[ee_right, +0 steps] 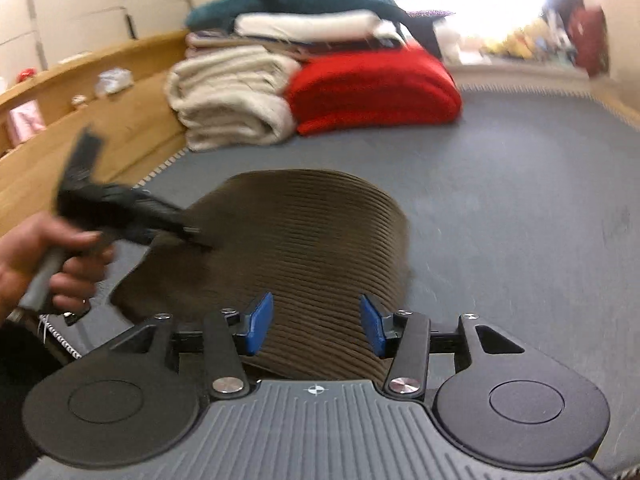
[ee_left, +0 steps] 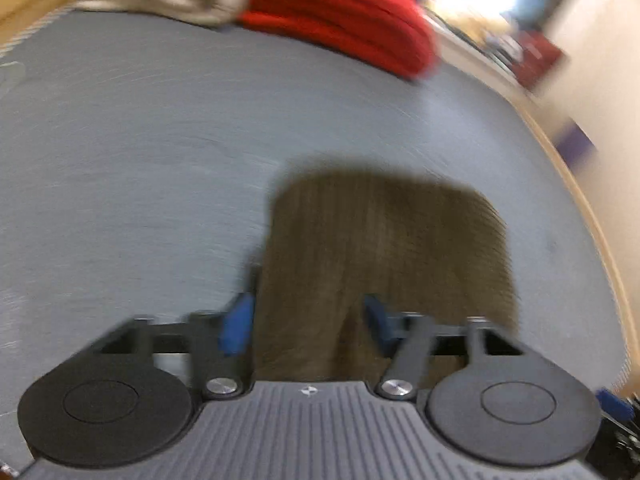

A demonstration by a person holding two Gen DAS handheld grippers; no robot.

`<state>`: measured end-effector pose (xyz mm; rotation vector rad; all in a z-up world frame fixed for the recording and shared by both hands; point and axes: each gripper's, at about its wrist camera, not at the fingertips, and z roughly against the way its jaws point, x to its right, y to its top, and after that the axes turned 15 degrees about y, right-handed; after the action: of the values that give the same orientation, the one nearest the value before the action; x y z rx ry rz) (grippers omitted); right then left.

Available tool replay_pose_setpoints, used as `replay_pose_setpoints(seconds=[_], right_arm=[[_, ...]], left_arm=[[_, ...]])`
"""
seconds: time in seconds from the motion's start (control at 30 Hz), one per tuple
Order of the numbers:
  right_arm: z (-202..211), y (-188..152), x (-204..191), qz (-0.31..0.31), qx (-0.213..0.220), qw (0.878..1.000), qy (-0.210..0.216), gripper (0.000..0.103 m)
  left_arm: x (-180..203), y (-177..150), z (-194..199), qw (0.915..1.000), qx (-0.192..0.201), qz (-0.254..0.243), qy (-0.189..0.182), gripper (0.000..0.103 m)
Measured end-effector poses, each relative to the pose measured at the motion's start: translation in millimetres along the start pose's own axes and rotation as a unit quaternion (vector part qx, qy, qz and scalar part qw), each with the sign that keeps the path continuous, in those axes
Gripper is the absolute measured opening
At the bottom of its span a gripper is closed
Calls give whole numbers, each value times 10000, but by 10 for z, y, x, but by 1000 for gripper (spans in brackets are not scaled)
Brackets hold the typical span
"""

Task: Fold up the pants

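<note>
Lying folded on the grey bed (ee_right: 520,200) near its front edge, the brown corduroy pants (ee_right: 304,232) look soft, thick and limp, best pinched at a folded edge, while left gripper (ee_left: 308,320) and right gripper (ee_right: 316,324) hover over them, jaws spread.

Pants (ee_right: 304,248): brown ribbed corduroy, folded into a compact bundle.
Pose: lying flat, rounded fold edge at the far side.
Place: on the grey surface (ee_right: 520,220).
</note>
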<state>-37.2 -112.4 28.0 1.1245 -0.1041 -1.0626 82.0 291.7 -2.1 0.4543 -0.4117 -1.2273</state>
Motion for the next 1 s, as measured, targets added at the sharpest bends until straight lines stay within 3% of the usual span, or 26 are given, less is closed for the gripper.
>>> replay_pose_setpoints(seconds=[0.1, 0.2, 0.33, 0.47, 0.6, 0.8, 0.9, 1.0], right_arm=[[-201, -51, 125, -400, -201, 9990, -93, 71], [-451, -101, 246, -835, -462, 9953, -152, 73], [-761, -73, 486, -1488, -548, 9870, -252, 75], [-1067, -29, 768, -2232, -493, 9733, -184, 75], [-1374, -89, 953, -2708, -695, 9601, 114, 78], [-1655, -128, 996, -2825, -854, 9545, 421, 90], [-1795, -155, 1017, -2879, -955, 9519, 430, 90], [-1831, -162, 1012, -2725, -915, 9571, 364, 79]], left_arm=[[-407, -66, -86, 9957, -220, 815, -390, 81], [-432, -33, -227, 9896, -496, 1216, -588, 86], [-365, 26, -374, 9858, -662, 1297, -841, 90], [-238, -7, -765, 9869, -1033, 1124, -528, 90], [-143, -9, -1119, 9815, -1371, 1213, -554, 90], [-141, -68, -1382, 9743, -1579, 1417, -754, 90], [-84, -50, -1490, 9737, -1609, 1399, -802, 90], [-74, -52, -1538, 9743, -1604, 1335, -851, 88]])
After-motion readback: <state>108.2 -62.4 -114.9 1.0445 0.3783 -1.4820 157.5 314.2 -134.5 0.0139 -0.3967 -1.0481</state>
